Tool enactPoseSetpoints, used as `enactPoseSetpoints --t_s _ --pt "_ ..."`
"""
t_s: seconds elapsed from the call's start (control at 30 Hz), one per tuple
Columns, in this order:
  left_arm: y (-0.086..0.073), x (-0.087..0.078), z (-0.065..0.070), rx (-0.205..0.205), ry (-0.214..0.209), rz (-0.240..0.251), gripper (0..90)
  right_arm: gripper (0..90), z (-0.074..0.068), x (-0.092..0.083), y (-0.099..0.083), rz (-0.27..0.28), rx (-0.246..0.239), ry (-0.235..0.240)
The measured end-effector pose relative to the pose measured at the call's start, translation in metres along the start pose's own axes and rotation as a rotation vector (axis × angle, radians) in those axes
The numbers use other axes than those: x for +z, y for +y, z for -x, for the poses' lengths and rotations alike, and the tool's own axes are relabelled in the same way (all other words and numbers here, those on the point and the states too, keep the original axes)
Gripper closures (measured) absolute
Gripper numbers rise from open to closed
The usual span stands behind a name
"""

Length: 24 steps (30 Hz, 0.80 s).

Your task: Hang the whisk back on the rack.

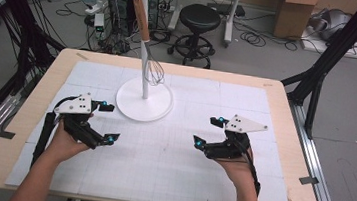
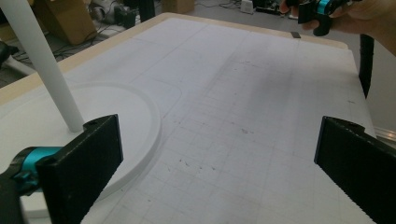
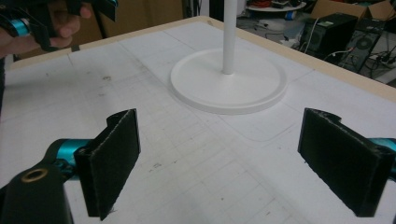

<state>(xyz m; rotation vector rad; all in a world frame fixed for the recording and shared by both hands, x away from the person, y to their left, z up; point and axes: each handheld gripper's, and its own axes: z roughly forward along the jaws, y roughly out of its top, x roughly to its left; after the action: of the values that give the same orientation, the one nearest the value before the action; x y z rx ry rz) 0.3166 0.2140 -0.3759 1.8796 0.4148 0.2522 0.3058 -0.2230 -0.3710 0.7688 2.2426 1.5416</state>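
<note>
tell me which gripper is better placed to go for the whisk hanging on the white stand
Probably the left. The left gripper sits open right beside the stand's round base, below the whisk. The right gripper, also open, is farther off across the bare mat.

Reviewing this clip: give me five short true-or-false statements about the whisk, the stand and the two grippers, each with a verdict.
1. A metal whisk with a wooden handle hangs from the white hook stand. True.
2. The left gripper is shut on the whisk. False: its jaws are open, nothing between them.
3. The right gripper has open, empty jaws. True.
4. The stand's round base sits on the white gridded mat. True.
5. The whisk lies flat on the mat. False: it hangs, wire end down, above the base.
</note>
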Motion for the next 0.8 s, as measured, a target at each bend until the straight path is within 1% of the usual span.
enactPoseSetpoints --t_s 0.23,0.4,0.63,0.8 --pt "0.0004 -0.0010 -0.0005 -0.003 0.001 0.010 1.6 10.8 0.0005 -0.0055 -0.0009 0.019 0.008 0.008" --pt "-0.0003 0.0017 -0.0005 -0.009 -0.004 0.009 1.6 10.6 0.0008 -0.0047 -0.0034 0.011 0.012 0.016" --pt "-0.0008 0.0063 0.0007 -0.004 -0.009 0.003 1.6 9.9 0.0020 -0.0067 -0.0046 0.013 0.021 0.020" --pt "-0.0013 0.0073 0.0005 -0.002 -0.016 0.003 1.6 9.9 0.0023 -0.0052 -0.0050 0.005 0.014 0.016"
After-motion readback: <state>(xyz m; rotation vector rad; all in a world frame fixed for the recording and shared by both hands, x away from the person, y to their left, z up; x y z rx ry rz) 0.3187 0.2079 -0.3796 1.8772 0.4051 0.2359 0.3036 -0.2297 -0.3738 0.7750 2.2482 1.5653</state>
